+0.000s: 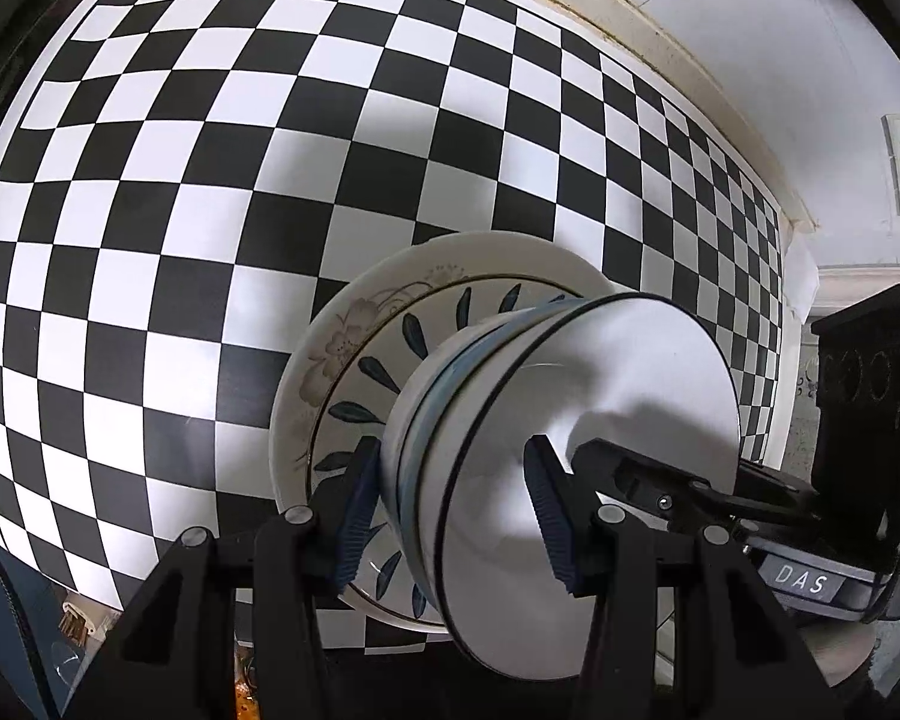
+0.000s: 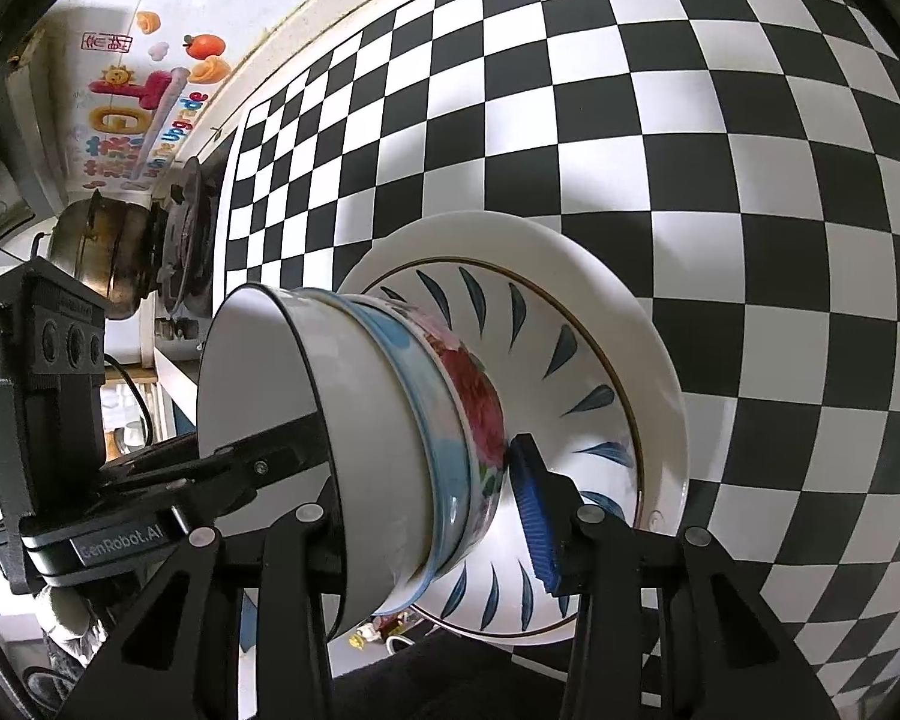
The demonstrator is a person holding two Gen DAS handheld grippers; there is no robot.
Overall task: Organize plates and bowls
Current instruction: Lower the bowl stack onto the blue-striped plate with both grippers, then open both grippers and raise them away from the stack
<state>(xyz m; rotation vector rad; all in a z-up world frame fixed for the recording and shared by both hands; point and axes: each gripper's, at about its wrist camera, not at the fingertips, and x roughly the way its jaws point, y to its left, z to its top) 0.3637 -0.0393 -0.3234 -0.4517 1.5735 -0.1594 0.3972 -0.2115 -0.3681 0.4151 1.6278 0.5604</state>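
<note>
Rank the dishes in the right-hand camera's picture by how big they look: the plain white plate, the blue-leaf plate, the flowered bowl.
1. Plain white plate, widest, at the bottom.
2. Blue-leaf plate, lying inside its rim.
3. Flowered bowl, narrowest, though it sits nearer the camera, so its true size is less sure.

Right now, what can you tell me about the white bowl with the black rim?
The white bowl with the thin black rim looks like smooth glazed ceramic, plain inside. It sits on top, nested in a blue-banded bowl, which sits in a red-flowered bowl, all on stacked plates on the checkered table. The left gripper and right gripper each straddle the bowl stack's walls, one finger inside it.
</note>
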